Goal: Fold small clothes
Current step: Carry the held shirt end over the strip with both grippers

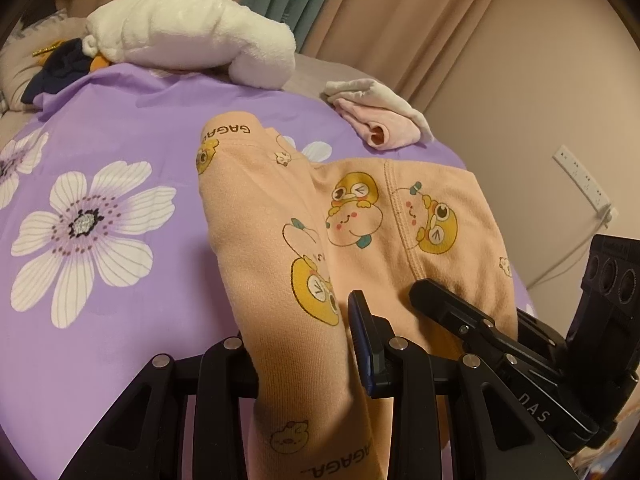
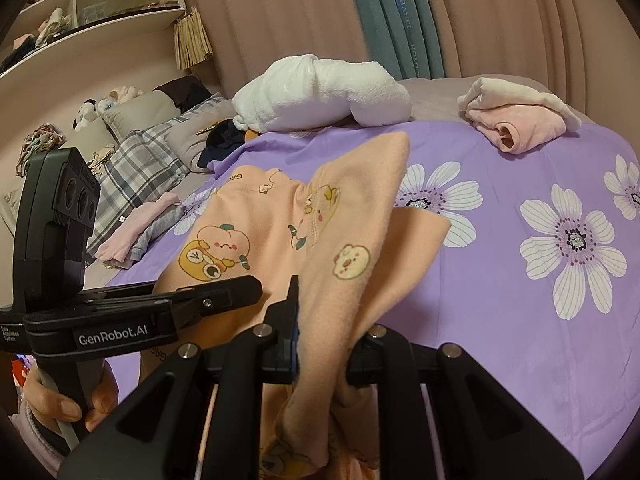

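— Looking along the left gripper [image 1: 304,344], what do its tongs have?

— They are closed on the peach garment [image 1: 280,240]. The cloth runs up between the two fingers; the blue-padded finger [image 1: 362,344] presses its right side and the other finger is hidden under the fabric.

— And the right gripper [image 2: 320,344]?

— Same thing: its tongs are clamped on another part of that peach garment [image 2: 340,248], which drapes over them and hangs down toward the camera. One finger edge [image 2: 294,312] shows on the left of the cloth; the other is covered.

— Where does the garment lie otherwise?

— Its far part rests on the purple sheet with white flowers [image 1: 100,220], with the printed cartoon figures facing up. The near part is lifted off the sheet by both grippers, which sit just beside each other; a bare hand [image 2: 60,400] holds the left one's handle.

— Anything else on the bed?

— A white fluffy towel bundle [image 1: 192,32] at the far edge, a folded pink and cream cloth [image 1: 380,116] near the far right corner, and a dark garment [image 1: 60,68] beside the towel. From the right camera, a plaid pillow [image 2: 136,176] and a pink and grey cloth [image 2: 140,228] lie off the left side of the sheet.
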The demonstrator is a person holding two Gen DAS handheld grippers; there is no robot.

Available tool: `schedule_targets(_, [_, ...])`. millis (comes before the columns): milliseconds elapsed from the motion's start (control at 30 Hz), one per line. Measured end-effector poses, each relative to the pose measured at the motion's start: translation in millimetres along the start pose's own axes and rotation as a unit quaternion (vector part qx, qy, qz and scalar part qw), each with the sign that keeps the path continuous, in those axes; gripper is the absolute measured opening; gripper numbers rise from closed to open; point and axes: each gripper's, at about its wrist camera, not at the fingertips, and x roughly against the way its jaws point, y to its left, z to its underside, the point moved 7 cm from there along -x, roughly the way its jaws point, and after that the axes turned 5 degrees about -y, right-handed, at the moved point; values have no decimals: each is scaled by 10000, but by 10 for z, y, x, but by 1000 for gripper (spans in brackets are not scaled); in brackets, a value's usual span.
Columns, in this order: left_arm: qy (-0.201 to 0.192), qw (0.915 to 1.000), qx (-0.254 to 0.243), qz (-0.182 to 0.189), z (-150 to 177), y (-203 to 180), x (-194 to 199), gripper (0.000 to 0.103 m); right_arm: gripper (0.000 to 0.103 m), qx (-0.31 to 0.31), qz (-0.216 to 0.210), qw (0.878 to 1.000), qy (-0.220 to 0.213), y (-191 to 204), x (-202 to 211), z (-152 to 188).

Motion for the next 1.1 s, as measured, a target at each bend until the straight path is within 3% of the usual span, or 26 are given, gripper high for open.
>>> schedule_targets(1100, [248,9996,72,-77,-36,176,-364,32,16,-153,81,9996,203,-128,-398,-11])
